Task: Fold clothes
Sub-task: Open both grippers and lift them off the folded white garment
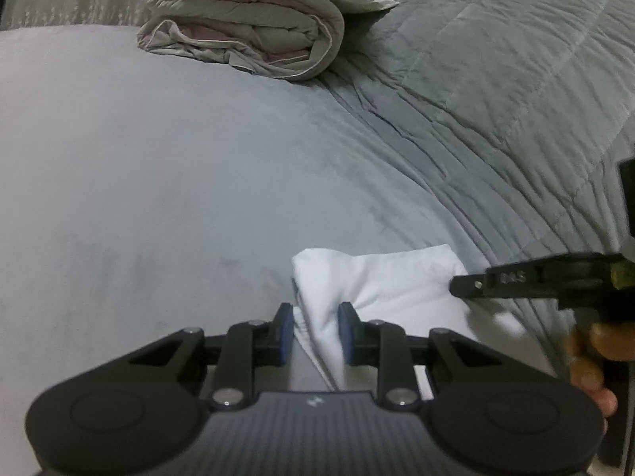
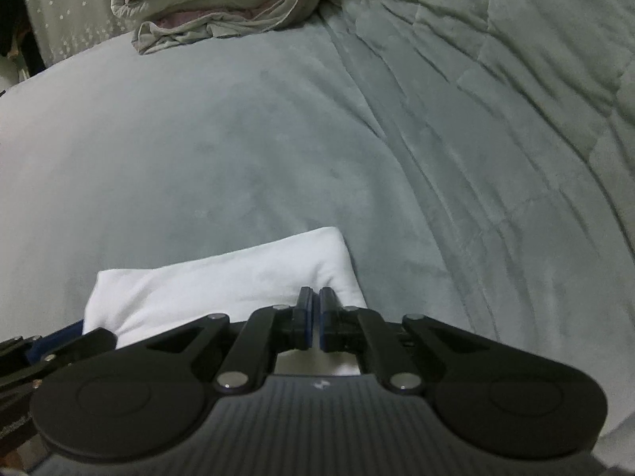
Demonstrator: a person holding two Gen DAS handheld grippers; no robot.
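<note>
While the white garment [image 2: 222, 277] is lying bunched on the grey bed [image 1: 158, 158], its long axis is running side to side between the two tools, one end toward each. The left tool [image 1: 315, 331] is clamping a gathered fold at its end, blue pads pressing into the cloth from both sides. The right tool [image 2: 313, 317] is sitting with its pads drawn together at the opposite corner; a thin edge of fabric seems to be pinched there, though I cannot tell for certain. Both tools are equally near, each owning one end, so the coming move is likely turning on carrying those ends in step. A folded beige quilt [image 1: 242, 20] is resting well apart, farther up the bed.
</note>
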